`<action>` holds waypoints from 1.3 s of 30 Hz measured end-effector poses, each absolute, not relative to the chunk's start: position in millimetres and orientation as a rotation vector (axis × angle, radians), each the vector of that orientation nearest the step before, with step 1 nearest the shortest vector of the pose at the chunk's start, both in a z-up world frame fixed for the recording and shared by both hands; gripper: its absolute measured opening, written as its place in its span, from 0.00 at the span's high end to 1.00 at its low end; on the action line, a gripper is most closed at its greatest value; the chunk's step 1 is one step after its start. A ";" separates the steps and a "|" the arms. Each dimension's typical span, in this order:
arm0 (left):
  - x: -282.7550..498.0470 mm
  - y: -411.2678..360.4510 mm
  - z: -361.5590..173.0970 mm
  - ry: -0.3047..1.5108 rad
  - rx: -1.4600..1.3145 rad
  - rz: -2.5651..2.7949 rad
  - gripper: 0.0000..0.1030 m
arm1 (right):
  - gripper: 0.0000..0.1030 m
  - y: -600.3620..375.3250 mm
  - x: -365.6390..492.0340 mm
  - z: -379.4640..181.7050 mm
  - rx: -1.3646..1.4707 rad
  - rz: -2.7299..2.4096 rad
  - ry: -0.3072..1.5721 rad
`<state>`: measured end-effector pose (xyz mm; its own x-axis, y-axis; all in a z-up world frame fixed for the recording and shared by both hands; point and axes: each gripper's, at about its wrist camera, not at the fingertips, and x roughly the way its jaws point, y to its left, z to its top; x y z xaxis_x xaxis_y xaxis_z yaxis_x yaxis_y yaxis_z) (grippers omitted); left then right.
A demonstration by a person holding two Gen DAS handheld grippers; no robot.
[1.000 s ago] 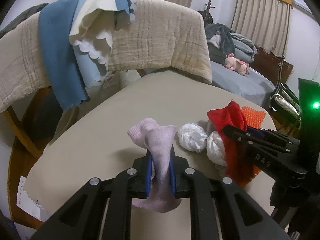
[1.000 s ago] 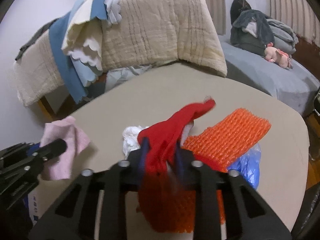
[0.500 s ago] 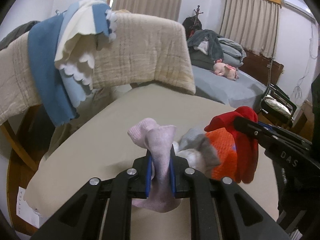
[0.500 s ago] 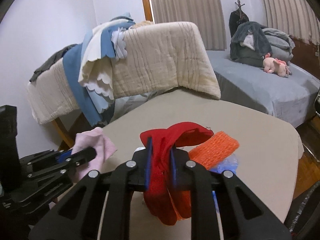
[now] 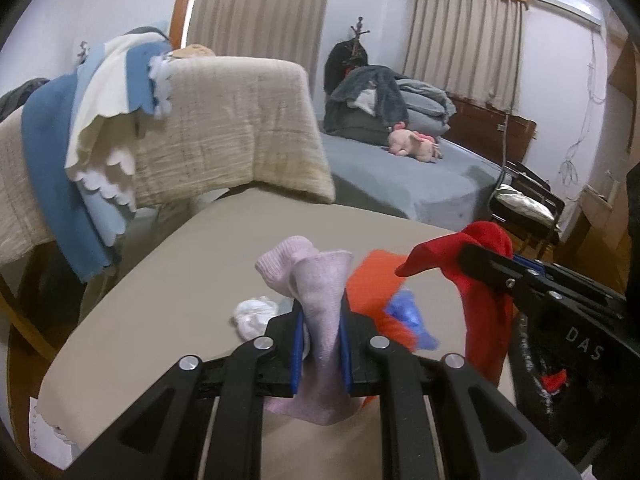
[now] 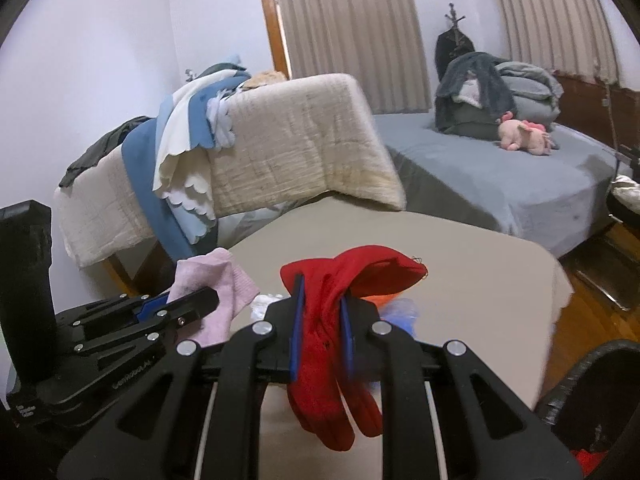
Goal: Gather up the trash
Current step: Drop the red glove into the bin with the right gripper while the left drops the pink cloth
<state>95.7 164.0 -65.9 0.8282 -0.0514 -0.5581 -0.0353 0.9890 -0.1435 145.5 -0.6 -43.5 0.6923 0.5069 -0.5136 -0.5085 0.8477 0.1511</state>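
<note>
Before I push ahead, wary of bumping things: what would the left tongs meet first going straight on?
Probably the beige blanket draped beyond the table; depth is unclear.

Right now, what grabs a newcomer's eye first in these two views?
The two socks: a red sock hangs clamped in the right gripper, and a pink sock is pinched in the left gripper, both lifted above the table. Behind them, orange mesh, a blue wrapper and white tissue lie on the table.
</note>
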 end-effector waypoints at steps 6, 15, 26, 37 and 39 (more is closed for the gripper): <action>93.7 130.9 -57.7 0.585 -0.135 -0.063 0.86 | 0.85 -43.8 130.2 -30.9 -0.003 0.503 0.540; 90.7 69.7 -47.8 0.576 -0.110 -0.174 0.86 | 0.85 -116.6 105.6 -28.2 0.002 0.372 0.541; 90.9 -9.3 -51.6 0.591 -0.067 -0.321 0.86 | 0.85 -202.7 76.1 -36.7 0.007 0.186 0.561; 94.4 -101.4 -72.4 0.631 -0.022 -0.503 0.86 | 0.85 -280.9 54.3 -61.7 0.029 0.020 0.605; 95.4 -117.8 -76.2 0.634 -0.016 -0.532 0.86 | 0.85 -292.2 52.8 -68.1 0.037 -0.002 0.617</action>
